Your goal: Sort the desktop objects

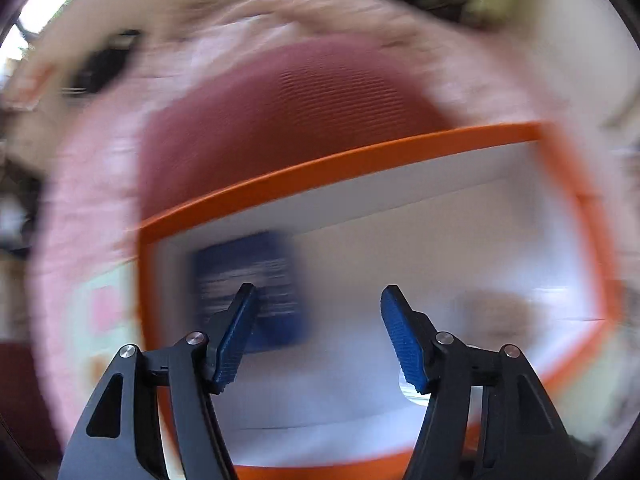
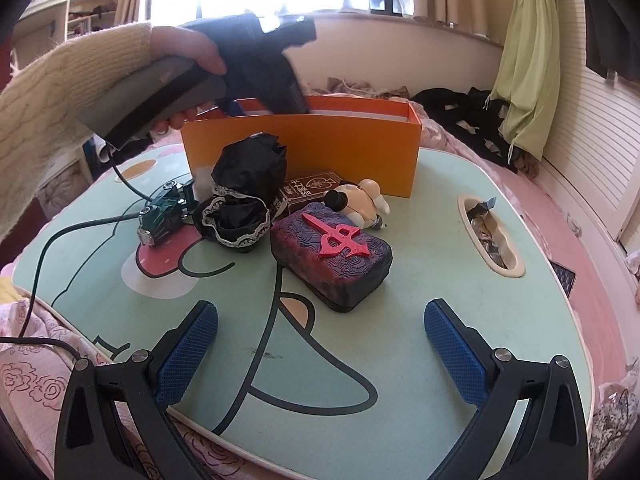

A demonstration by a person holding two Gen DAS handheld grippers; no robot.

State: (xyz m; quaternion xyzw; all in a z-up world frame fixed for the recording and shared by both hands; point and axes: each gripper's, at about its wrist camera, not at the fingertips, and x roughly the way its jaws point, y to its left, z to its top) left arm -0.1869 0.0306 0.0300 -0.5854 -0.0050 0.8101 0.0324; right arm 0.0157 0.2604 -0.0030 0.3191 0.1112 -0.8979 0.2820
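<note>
My left gripper hangs over the inside of an orange box, jaws apart with nothing between the blue pads. A blurred blue packet lies on the box's white floor behind the left finger. In the right wrist view a sleeved hand holds that tool's black housing above the orange box, its fingertips hidden behind the wall. On the mint table lie a purple block with a red emblem, black lace cloth, a green toy car, a card pack and a toy figure. My right gripper stands open near the front edge.
A slot in the table's right side holds wrappers. A black cable runs across the left part of the table. Pink bedding surrounds the table, with dark clothes and a green cloth behind.
</note>
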